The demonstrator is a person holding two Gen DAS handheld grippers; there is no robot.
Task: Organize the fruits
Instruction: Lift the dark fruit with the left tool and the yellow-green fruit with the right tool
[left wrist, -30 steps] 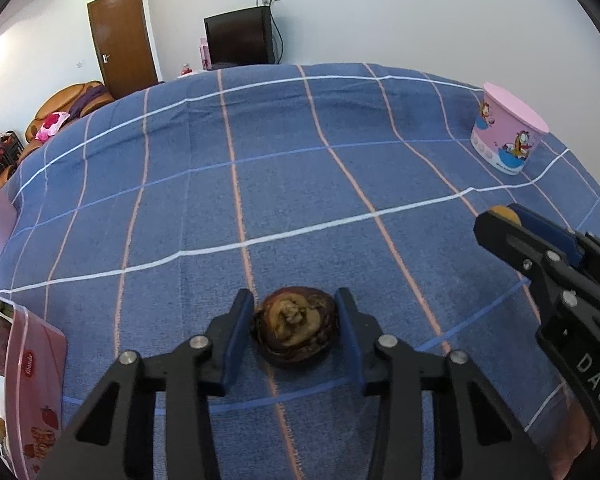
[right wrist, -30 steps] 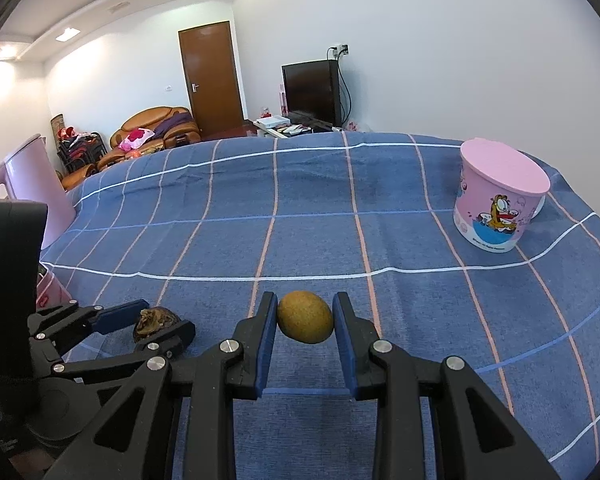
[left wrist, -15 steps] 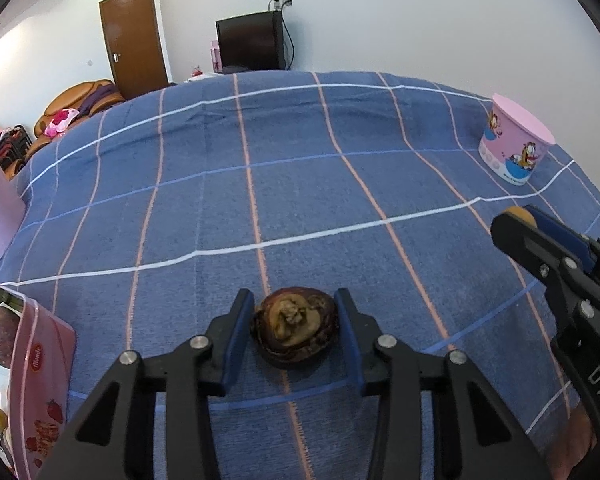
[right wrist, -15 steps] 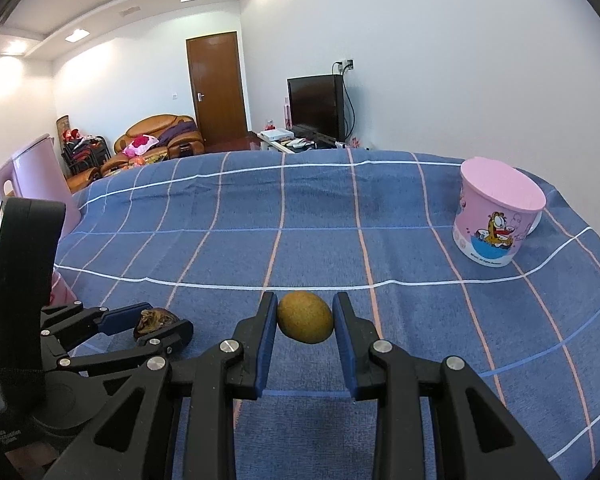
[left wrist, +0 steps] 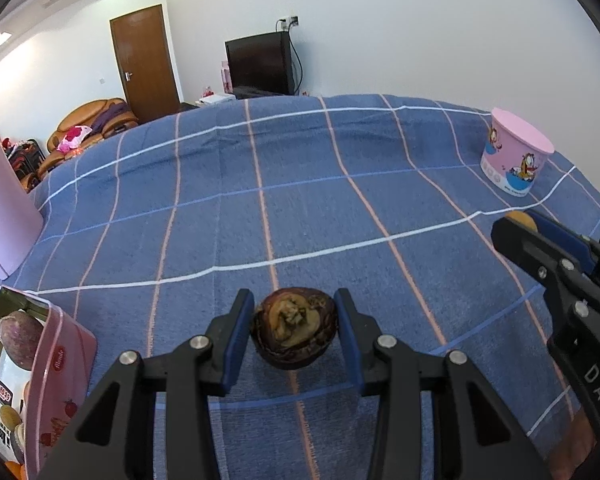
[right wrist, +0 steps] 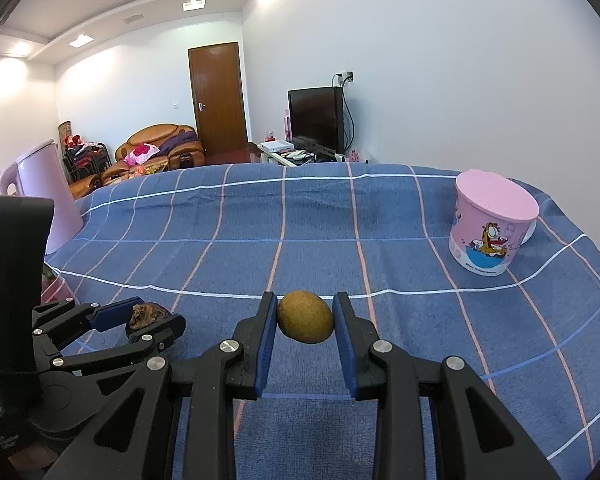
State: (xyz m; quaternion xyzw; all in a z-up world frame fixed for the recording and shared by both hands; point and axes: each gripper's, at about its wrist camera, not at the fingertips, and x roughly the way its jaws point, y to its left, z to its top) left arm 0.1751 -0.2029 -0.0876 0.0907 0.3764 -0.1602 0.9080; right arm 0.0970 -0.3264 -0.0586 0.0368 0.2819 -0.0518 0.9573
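Left-wrist view shows my left hand-held gripper (left wrist: pixel 294 330) pinching the dark mangosteen (left wrist: pixel 295 327) and my right hand-held gripper (right wrist: pixel 305 318) pinching the kiwi (right wrist: pixel 305 317), so I carry both level, probably toward the pink tin (left wrist: pixel 40 380).

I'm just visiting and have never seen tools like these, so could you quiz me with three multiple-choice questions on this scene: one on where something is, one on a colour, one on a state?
1. Where does the cartoon tub stand?
A. far right of the cloth
B. inside the tin
C. between the fingers

2. What colour is the tablecloth?
A. green
B. blue with pale lines
C. plain white

3. What is the right gripper doing?
A. hanging open and empty
B. closed on a yellow-brown fruit
C. closed on the tub

Answers:
1 A, it sits on the cloth at the right in both views.
2 B, blue cloth crossed by white and orange lines.
3 B, both pads press the fruit's sides; the left gripper likewise holds a dark purple fruit.
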